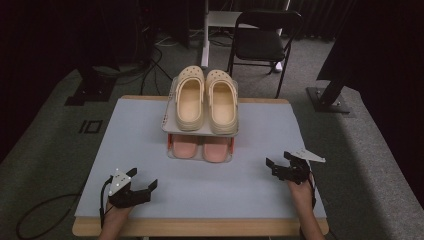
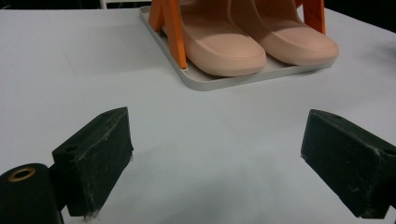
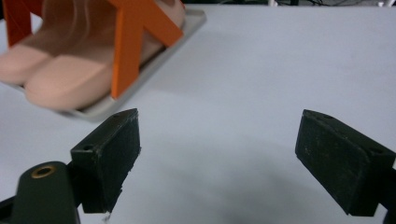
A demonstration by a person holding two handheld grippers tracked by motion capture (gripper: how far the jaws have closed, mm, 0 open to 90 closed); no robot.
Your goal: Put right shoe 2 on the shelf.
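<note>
A two-tier shoe rack (image 1: 170, 124) stands at the table's middle back. A pair of cream clogs (image 1: 206, 99) lies on its top shelf. A pair of pink slippers (image 1: 200, 147) sits on the bottom tray between orange legs (image 2: 173, 32); the slippers (image 2: 254, 39) (image 3: 60, 70) also show in both gripper views. My left gripper (image 1: 144, 181) is open near the front left of the table, nothing between its jaws. My right gripper (image 1: 278, 160) is open at the front right, also empty. Both point towards the rack.
The table has a pale blue top (image 1: 250, 130) with a wooden edge (image 1: 200, 227). Behind it on the grey carpet stand a black folding chair (image 1: 260, 42), stand bases (image 1: 327, 97) and cables (image 1: 150, 65).
</note>
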